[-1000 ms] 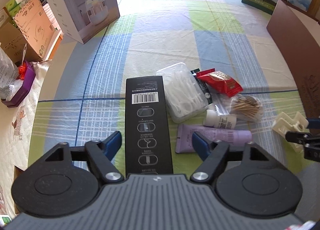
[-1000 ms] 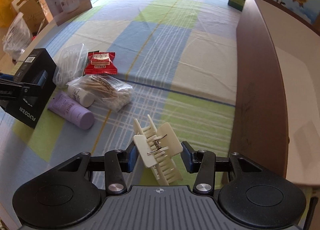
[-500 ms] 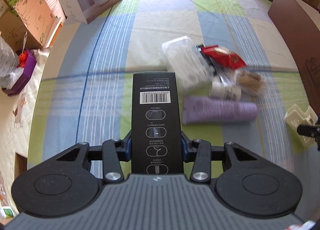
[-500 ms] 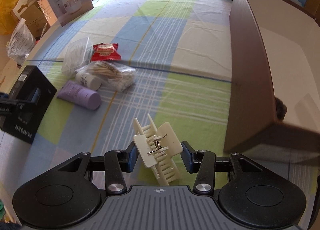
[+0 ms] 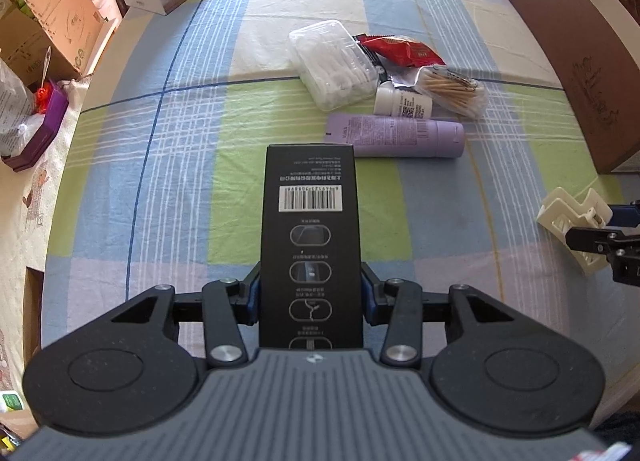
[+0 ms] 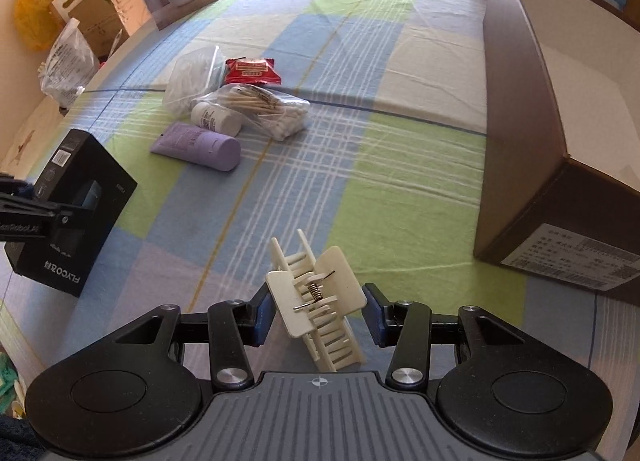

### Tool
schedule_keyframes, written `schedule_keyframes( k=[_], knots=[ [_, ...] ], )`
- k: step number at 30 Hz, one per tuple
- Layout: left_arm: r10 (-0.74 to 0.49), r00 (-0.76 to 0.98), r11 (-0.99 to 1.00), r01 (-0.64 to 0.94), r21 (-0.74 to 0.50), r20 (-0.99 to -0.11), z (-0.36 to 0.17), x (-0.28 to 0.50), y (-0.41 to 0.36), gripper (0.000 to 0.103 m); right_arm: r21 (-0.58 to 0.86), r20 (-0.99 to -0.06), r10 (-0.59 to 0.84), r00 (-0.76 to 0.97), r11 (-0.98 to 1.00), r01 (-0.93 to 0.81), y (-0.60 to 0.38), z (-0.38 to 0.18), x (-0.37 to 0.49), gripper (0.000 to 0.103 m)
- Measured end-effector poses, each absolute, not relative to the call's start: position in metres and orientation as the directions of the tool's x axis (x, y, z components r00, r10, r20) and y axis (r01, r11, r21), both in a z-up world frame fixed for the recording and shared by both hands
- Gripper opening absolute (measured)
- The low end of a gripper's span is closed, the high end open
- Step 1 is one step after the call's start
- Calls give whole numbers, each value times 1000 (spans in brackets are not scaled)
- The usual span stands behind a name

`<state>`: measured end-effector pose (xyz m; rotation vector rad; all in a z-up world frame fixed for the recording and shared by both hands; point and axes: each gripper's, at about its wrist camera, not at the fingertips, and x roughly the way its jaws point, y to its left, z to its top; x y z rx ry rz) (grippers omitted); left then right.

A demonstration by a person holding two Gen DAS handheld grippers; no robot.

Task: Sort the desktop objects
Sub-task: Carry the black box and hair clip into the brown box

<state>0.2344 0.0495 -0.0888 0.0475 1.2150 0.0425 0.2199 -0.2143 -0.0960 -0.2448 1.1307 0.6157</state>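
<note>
Left gripper: a second ago its jaws stood spread either side of the black carton; now they pinch its long sides, and the carton sits nearer the camera, clear of the pile. Judged: pick secured, ready to carry.

Right gripper: unchanged, jaws pinching the cream hair claw clip, brown storage box now nearer on its right.

Remaining on the checked surface: purple tube, white bottle, cotton swabs, red sachet.

Hidden: carton's lower end behind the gripper body; whether it is off the surface, unclear. Box interior mostly cut off.
</note>
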Motion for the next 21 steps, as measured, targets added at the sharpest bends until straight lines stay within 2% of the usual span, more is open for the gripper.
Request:
schedule_keyframes(
  k=[4,12,21],
  knots=[
    [74,352,997,-3,77,-933,-96,239,46,40,116,-890,344,300,806,-580,-215,-98,217,43],
    [26,365,999,8,31,-931,-91,228,34,38,167,-866,397,304,803,-572,-226,-84,207,41],
    [-56,448,997,77,-24,-892,-54,226,0,38,197,-823,447,351,803,-562,-249,-52,203,41]
  ],
)
